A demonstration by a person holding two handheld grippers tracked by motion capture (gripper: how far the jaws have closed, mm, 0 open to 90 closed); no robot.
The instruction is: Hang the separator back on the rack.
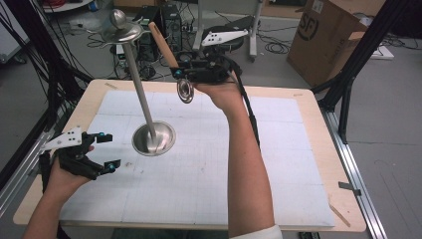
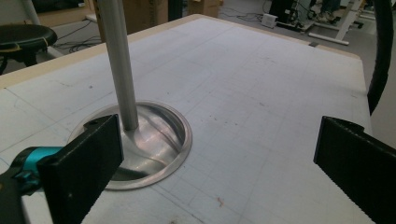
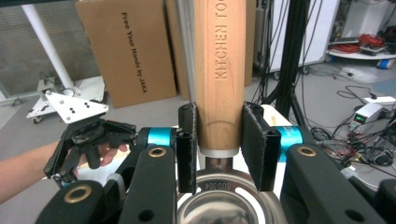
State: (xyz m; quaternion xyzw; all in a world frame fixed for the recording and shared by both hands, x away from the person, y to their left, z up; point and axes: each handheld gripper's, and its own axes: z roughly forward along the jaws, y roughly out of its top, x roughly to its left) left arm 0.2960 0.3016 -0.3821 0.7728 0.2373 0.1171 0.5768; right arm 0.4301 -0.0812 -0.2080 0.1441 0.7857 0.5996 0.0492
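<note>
In the high view, the right gripper (image 1: 180,73) holds a wooden-handled strainer (image 1: 185,91) at upper centre, near the metal stand (image 1: 153,138); the left gripper (image 1: 107,150) rests lower left on the counter (image 1: 209,164). In the left gripper view, its fingers (image 2: 81,165) gape empty. In the right gripper view, fingers (image 3: 254,144) clamp the handle.

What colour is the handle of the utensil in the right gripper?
Light natural wood handle, with dark lettering; clearest in the right gripper view.

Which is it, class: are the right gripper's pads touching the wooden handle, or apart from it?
Touching. In the right gripper view, the right gripper has both black pads pressed flat against the wooden handle, with no gap on either side.
</note>
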